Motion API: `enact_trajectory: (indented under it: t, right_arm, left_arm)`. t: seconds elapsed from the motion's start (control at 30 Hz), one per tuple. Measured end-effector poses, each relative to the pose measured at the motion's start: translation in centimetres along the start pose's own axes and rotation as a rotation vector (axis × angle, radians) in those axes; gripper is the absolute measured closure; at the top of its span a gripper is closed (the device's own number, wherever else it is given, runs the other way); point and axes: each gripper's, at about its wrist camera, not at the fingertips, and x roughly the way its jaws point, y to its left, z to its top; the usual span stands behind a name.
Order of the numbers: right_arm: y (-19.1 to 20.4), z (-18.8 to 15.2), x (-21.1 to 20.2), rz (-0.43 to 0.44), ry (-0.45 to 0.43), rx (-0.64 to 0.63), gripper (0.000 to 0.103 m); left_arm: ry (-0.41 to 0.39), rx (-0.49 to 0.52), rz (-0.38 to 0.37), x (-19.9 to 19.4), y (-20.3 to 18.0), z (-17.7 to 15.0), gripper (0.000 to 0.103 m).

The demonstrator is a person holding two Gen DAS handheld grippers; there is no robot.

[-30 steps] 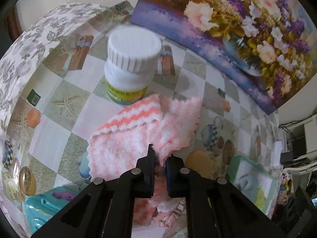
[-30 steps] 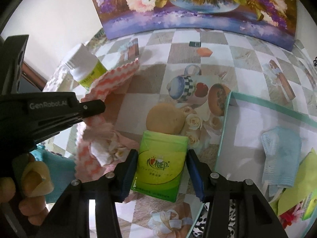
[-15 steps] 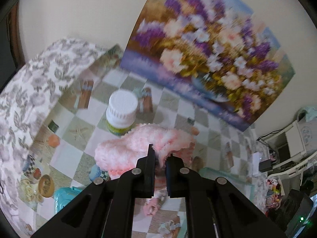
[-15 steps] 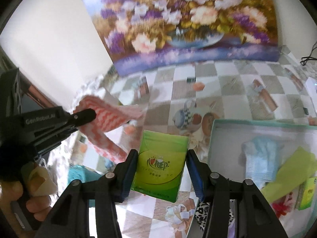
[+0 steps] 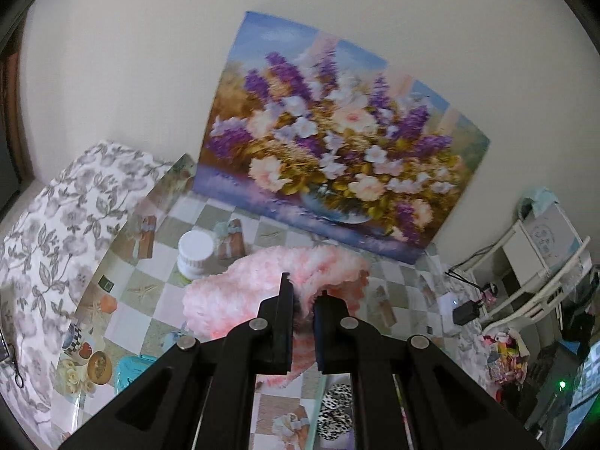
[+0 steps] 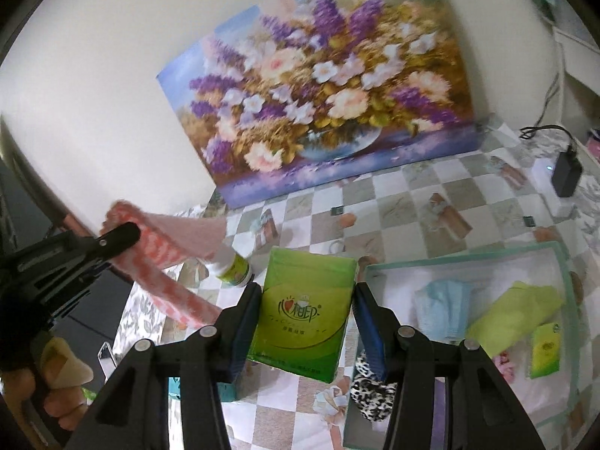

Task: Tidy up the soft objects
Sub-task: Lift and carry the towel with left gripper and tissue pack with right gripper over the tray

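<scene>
The left tool (image 5: 303, 298) is clamped on a fluffy pink cloth (image 5: 262, 285), lifted above the checkered tabletop (image 5: 157, 300). The right tool (image 6: 306, 300) grips a green tissue pack (image 6: 303, 311), airborne beside the tray (image 6: 562, 262).
</scene>
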Motion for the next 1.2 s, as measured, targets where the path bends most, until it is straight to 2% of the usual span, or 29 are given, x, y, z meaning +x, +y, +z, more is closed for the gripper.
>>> enact_trajectory:
  t: [0.33, 0.63, 0.87, 1.2]
  right_arm:
    - [-4.7, -0.8, -2.5, -0.121, -0.033, 0.130, 0.050]
    - [-9.5, -0.9, -4.4, -0.270, -0.064, 0.212, 0.050]
    - [-13.9, -1.0, -6.0, -0.344, -0.071, 0.318, 0.050]
    - [-18.2, -1.6, -6.8, -0.411, -0.019, 0.410, 0.050]
  left_arm:
    - [0.043, 0.078, -0.050, -0.1, -4.5, -3.2, 0.094]
    - [0.109, 0.229, -0.089, 1.1, -10.0, -7.0, 0.094]
    - [0.159, 0.338, -0.131, 2.0, -13.7, -9.6, 0.094]
    - [0.254, 0.371, -0.134, 5.0, -14.9, -12.1, 0.094]
